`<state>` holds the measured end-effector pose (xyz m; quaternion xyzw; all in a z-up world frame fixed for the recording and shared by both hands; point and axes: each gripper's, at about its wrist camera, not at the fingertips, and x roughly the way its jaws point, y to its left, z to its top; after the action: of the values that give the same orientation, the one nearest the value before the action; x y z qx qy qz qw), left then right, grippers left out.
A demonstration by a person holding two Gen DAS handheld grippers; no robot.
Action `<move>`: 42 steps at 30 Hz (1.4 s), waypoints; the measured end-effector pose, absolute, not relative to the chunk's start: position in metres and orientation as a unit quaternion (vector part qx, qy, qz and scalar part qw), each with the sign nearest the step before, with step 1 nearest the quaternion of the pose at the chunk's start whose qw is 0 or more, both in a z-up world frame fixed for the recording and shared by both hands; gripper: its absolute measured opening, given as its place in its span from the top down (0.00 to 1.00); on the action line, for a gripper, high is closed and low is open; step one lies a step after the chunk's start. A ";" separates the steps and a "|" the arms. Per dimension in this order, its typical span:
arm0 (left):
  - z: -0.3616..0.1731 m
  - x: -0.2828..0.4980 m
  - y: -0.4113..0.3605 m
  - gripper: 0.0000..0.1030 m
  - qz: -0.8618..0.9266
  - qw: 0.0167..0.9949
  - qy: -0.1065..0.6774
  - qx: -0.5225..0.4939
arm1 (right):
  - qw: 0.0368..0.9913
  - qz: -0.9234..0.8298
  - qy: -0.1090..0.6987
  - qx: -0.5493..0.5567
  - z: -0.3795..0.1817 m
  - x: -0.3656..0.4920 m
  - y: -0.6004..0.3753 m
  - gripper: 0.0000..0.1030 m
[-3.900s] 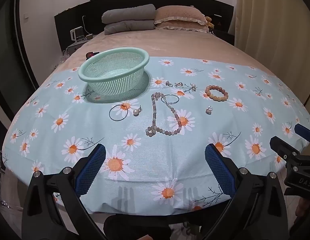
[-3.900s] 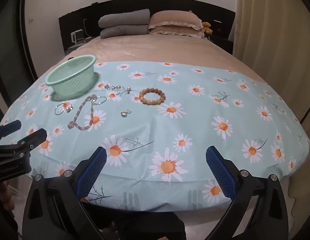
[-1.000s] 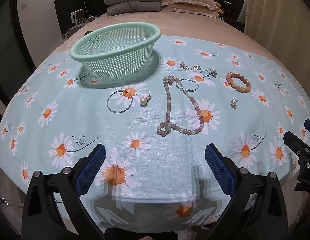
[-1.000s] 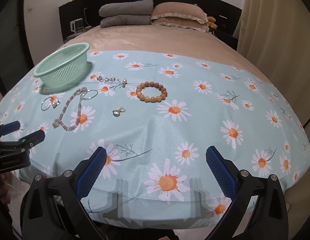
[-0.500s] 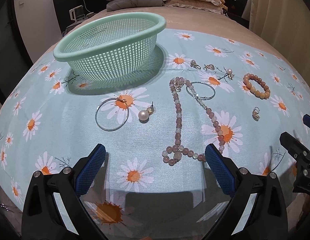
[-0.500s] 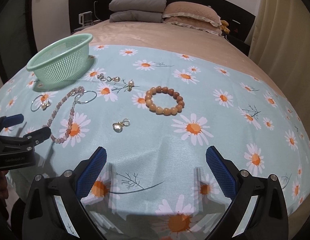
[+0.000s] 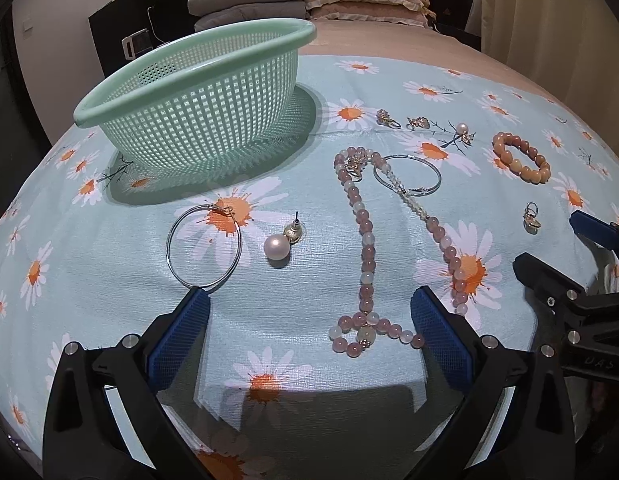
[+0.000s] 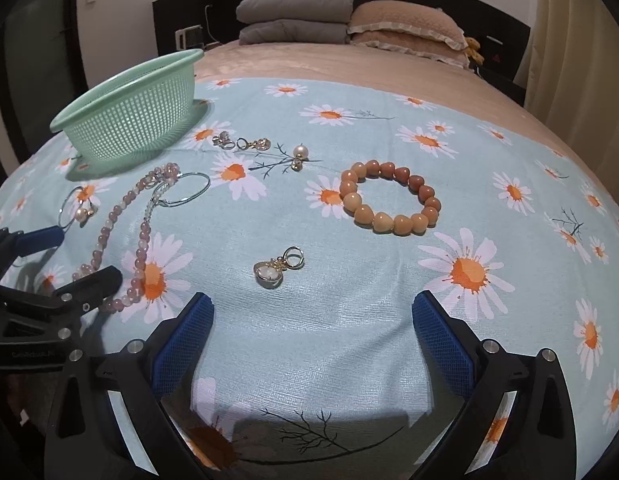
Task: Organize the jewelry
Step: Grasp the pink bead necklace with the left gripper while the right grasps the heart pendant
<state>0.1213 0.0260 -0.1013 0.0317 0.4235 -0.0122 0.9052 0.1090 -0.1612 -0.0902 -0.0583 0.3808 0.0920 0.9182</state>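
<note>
bed (image 8: 309,68), daisy cloth (image 8: 349,320), basket (image 7: 197,128), jewelry (image 8: 389,200)

Even indoor light, soft shadows under the basket (image 7: 197,92), sharp focus, fisheye bending, dark corners

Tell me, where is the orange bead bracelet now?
In the right wrist view, the orange bead bracelet lies flat on the daisy cloth, right of centre, beyond the small gold pendant.
</note>
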 end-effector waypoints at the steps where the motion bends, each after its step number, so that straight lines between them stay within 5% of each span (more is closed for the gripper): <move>1: -0.101 0.120 0.027 0.04 -0.015 0.907 0.420 0.029 | 0.918 0.094 0.380 -0.059 -0.089 0.109 -0.162 0.06; 3: -0.100 0.118 0.028 0.07 -0.021 0.909 0.415 0.032 | 0.920 0.100 0.376 -0.056 -0.088 0.108 -0.164 0.08; 5: -0.097 0.114 0.024 0.15 -0.034 0.911 0.408 0.044 | 0.924 0.096 0.364 -0.061 -0.084 0.105 -0.166 0.22; 7: -0.094 0.106 0.020 0.31 -0.047 0.915 0.397 0.058 | 0.928 0.093 0.355 -0.067 -0.080 0.103 -0.168 0.59; 9: -0.092 0.103 0.016 0.56 -0.061 0.916 0.391 0.067 | 0.924 0.113 0.361 -0.059 -0.080 0.106 -0.170 0.81; 12: -0.091 0.103 0.014 0.85 -0.086 0.913 0.394 0.065 | 0.921 0.127 0.360 -0.076 -0.080 0.106 -0.162 0.99; 18: -0.087 0.107 0.014 0.94 -0.121 0.904 0.409 0.040 | 0.914 0.168 0.362 -0.073 -0.076 0.106 -0.156 1.00; 30: -0.084 0.102 0.020 0.94 -0.127 0.901 0.412 0.036 | 0.917 0.178 0.357 -0.018 -0.064 0.108 -0.173 0.91; 32: -0.083 0.100 0.019 0.93 -0.128 0.905 0.404 0.043 | 0.918 0.173 0.356 -0.017 -0.064 0.110 -0.174 0.62; 34: -0.083 0.101 0.018 0.92 -0.130 0.905 0.403 0.046 | 0.925 0.165 0.341 -0.024 -0.062 0.108 -0.174 0.46; 37: -0.084 0.103 0.017 0.77 -0.136 0.903 0.404 0.042 | 0.924 0.164 0.344 -0.033 -0.062 0.113 -0.170 0.46; 40: -0.083 0.102 0.011 0.43 -0.135 0.907 0.395 0.052 | 0.922 0.162 0.350 -0.038 -0.066 0.118 -0.166 0.46; 42: -0.084 0.103 0.007 0.37 -0.129 0.909 0.392 0.065 | 0.920 0.159 0.355 -0.039 -0.069 0.121 -0.165 0.46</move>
<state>0.1028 0.0073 -0.0840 0.0652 0.3921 -0.1287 0.9085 0.1215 -0.1646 -0.0687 -0.0395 0.3553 0.1587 0.9203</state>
